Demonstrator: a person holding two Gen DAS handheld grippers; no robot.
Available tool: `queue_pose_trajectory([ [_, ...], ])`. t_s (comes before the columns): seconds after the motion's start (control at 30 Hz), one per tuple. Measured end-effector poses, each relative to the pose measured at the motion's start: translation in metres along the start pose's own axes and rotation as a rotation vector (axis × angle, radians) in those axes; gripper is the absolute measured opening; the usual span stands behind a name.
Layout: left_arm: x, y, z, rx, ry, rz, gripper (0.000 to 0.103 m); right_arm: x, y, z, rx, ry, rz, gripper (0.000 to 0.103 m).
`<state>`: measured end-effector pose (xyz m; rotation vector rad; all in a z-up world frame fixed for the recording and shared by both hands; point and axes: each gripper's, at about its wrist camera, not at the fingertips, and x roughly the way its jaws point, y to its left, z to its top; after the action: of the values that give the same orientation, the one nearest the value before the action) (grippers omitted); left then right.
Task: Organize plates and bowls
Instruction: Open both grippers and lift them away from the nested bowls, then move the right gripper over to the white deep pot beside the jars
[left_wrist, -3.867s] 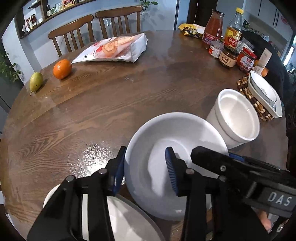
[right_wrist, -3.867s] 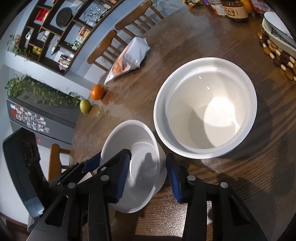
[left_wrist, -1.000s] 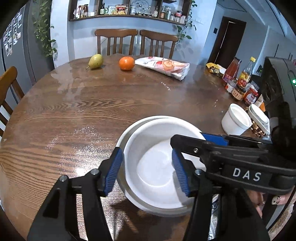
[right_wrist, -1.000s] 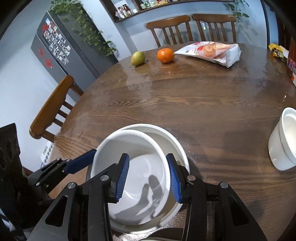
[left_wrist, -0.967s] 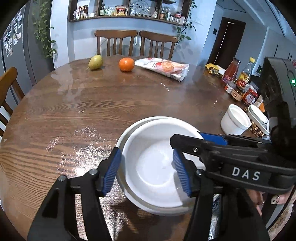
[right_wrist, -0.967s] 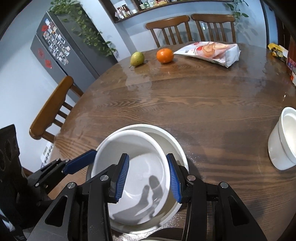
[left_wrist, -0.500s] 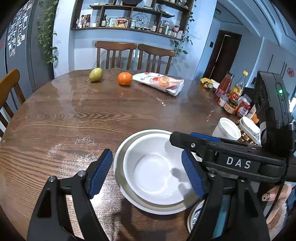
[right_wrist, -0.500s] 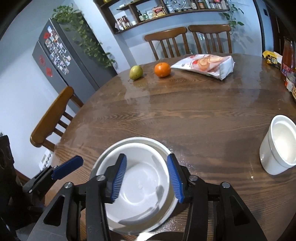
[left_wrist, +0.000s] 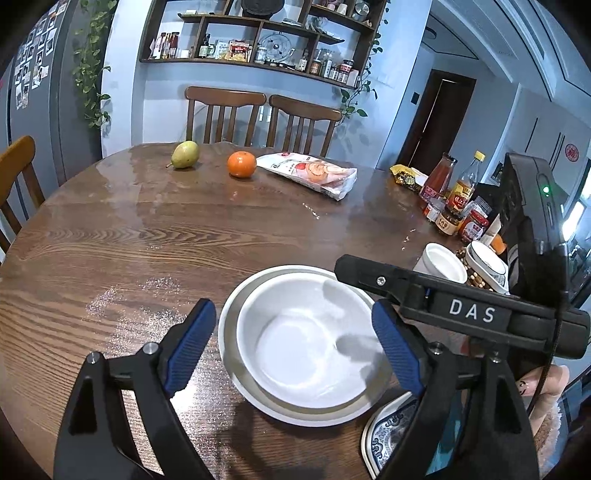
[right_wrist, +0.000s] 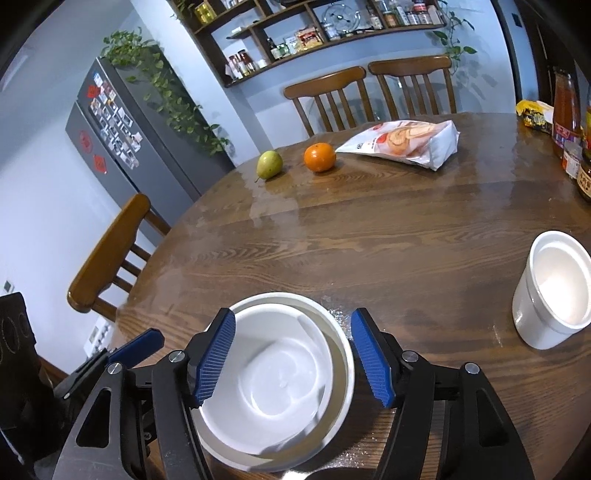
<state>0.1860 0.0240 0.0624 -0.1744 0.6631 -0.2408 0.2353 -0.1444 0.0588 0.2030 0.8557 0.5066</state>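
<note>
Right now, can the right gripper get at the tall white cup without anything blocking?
Probably yes. The right gripper hangs over the nested bowls, jaws opening and holding nothing. Only bare table lies between it and the tall white cup, which stands alone off to its right.

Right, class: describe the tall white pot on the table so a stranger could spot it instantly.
Start at the round wooden table. Look toward its edge near the sauce bottles: the tall white pot stands alone there. Unlike the shallow nested bowls, it is deep, straight-sided and holds nothing.
</note>
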Motion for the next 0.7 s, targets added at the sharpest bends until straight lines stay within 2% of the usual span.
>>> queue_pose_trajectory([
  [0.07, -0.001, 0.000, 0.000, -0.001, -0.005, -0.005, 0.086, -0.001, -0.001, 0.000, 0.006, -0.009, -0.006, 0.074],
  [0.17, -0.001, 0.000, 0.000, -0.002, -0.013, -0.012, 0.088, -0.003, -0.002, 0.001, 0.015, -0.020, -0.004, 0.074],
  [0.3, 0.002, 0.000, 0.000, 0.005, -0.010, 0.018, 0.088, -0.004, -0.005, 0.002, 0.030, -0.022, 0.000, 0.078],
  [0.5, 0.002, -0.001, -0.001, -0.002, -0.013, -0.004, 0.089, -0.009, -0.009, 0.003, 0.053, -0.039, 0.002, 0.078],
  [0.63, 0.007, 0.000, -0.002, -0.002, -0.003, 0.035, 0.089, -0.011, -0.007, 0.003, 0.047, -0.046, -0.009, 0.078],
  [0.7, 0.009, 0.001, -0.002, -0.010, 0.009, 0.029, 0.089, -0.010, -0.008, 0.003, 0.050, -0.046, -0.014, 0.078],
])
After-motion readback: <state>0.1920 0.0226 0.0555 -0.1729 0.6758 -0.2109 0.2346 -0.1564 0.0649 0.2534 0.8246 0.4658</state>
